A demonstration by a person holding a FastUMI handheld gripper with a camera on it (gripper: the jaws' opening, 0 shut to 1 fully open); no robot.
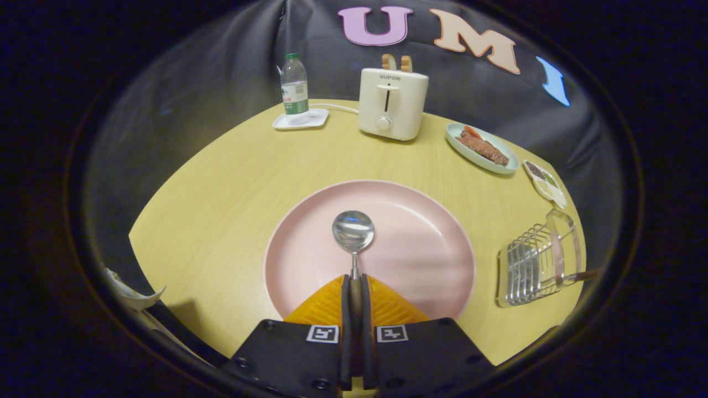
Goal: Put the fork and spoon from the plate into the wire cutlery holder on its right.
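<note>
A: What do we log for the jaws?

B: We see the gripper [355, 284] with its two fingers drawn together on the dark handle of the silver metal spoon [353, 231], one pressing each side. The handle runs back between the fingers; the polished round bowl sits just ahead of the tips.

A: And what lies under it?

B: The spoon's bowl is over the round pink plate [420, 249], which lies beneath and ahead of the jaws on the pale yellow wooden table [221, 188]. We cannot tell whether the bowl touches the plate or hangs just above it.

A: The holder?

B: The chrome wire cutlery holder [534, 265] stands on the table to the right of the jaws, beside the plate's right rim and apart from it. A slim dark-handled utensil [575, 276] is in it, handle pointing away to the right; we cannot say for sure that it is the fork.

A: Anything beyond?

B: Well beyond the jaws we note a cream two-slot toaster [392, 104] with bread in it, a clear plastic bottle [294, 85] on a small white tray [301, 119] to its left, and a pale oval dish [481, 148] of food to its right, with a small divided seasoning dish [546, 184] nearer the holder.
</note>
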